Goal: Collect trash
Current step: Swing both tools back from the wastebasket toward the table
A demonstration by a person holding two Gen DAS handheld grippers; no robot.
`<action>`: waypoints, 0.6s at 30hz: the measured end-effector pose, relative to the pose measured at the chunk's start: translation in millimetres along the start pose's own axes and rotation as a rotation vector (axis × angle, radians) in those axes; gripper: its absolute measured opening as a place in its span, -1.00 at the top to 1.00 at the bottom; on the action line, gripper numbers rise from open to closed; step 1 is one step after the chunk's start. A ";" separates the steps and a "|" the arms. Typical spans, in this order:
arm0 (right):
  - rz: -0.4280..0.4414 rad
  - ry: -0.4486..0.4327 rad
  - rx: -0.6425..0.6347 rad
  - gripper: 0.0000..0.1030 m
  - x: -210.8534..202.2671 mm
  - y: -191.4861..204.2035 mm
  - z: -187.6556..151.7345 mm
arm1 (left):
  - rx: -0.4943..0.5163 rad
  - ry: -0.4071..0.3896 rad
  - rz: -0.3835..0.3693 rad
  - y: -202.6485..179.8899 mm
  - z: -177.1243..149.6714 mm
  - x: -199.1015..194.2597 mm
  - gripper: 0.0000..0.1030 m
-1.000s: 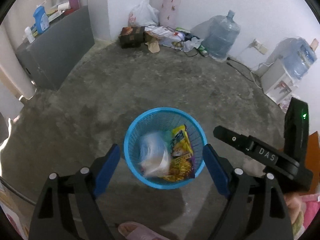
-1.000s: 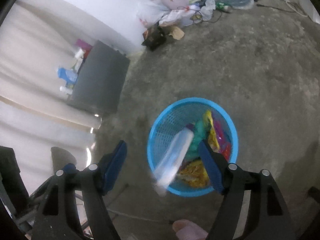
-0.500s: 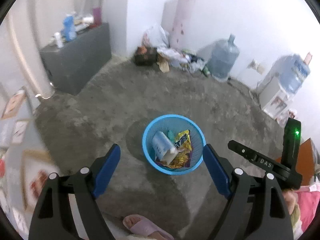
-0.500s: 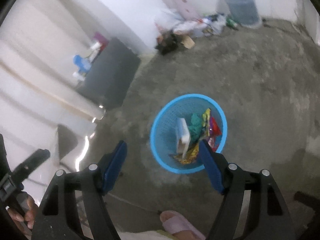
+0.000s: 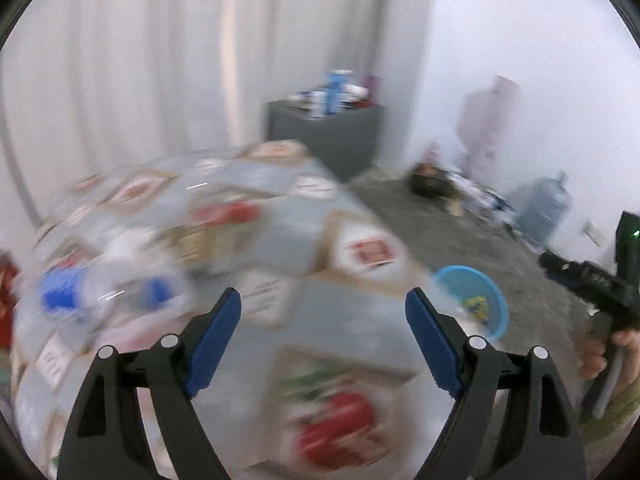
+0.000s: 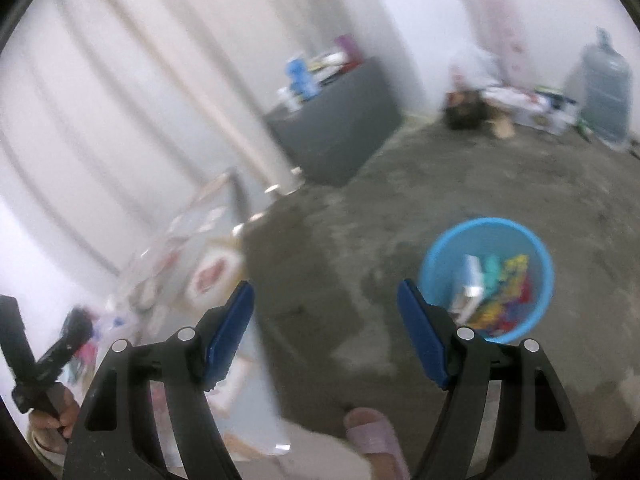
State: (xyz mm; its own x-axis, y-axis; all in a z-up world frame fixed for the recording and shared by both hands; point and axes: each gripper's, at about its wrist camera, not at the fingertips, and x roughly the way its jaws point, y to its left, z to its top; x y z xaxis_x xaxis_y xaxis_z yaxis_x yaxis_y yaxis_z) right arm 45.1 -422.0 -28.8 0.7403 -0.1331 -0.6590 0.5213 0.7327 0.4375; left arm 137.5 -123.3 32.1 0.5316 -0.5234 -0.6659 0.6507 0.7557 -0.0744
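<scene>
Blue basket [image 6: 486, 276] sits on the grey floor [image 6: 360, 208], full of wrappers and a bottle. Both the left gripper [image 5: 323, 328] and the right gripper [image 6: 325, 320] have their jaws wide apart, holding nothing. A patterned tabletop [image 5: 240, 216] is blurry.

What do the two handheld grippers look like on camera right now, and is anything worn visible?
Both the left gripper and the right gripper have black angular finger arms with silver pivot screws and ribbed blue pads. Seen from the left camera, the right gripper's black body carries a small green light. A pale pink slipper shows at the bottom of the right camera's view.
</scene>
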 end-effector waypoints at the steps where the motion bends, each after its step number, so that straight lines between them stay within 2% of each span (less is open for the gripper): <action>1: 0.019 0.015 -0.033 -0.37 7.2 15.0 0.1 | -0.012 -0.009 0.026 11.6 -5.0 -4.1 -0.59; 4: 0.073 0.060 -0.113 -0.37 25.7 54.9 -0.3 | -0.070 -0.047 0.108 52.8 -19.7 -21.8 -0.59; 9: 0.151 0.110 -0.230 -0.37 51.7 126.3 -6.0 | -0.144 -0.121 0.169 101.5 -39.2 -39.1 -0.59; 12: 0.185 0.132 -0.279 -0.37 65.6 157.0 -11.0 | -0.169 -0.126 0.187 118.4 -48.0 -38.7 -0.59; 18: 0.197 0.196 -0.367 -0.34 89.6 200.6 -23.7 | -0.210 -0.090 0.212 148.8 -62.0 -26.0 -0.59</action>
State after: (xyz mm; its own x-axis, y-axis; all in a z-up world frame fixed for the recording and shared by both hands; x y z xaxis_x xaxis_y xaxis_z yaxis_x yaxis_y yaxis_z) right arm 205.9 -271.1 -14.6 0.6975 0.1356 -0.7036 0.1670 0.9241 0.3437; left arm 186.8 27.1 -7.7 0.6955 -0.3714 -0.6151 0.3989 0.9116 -0.0994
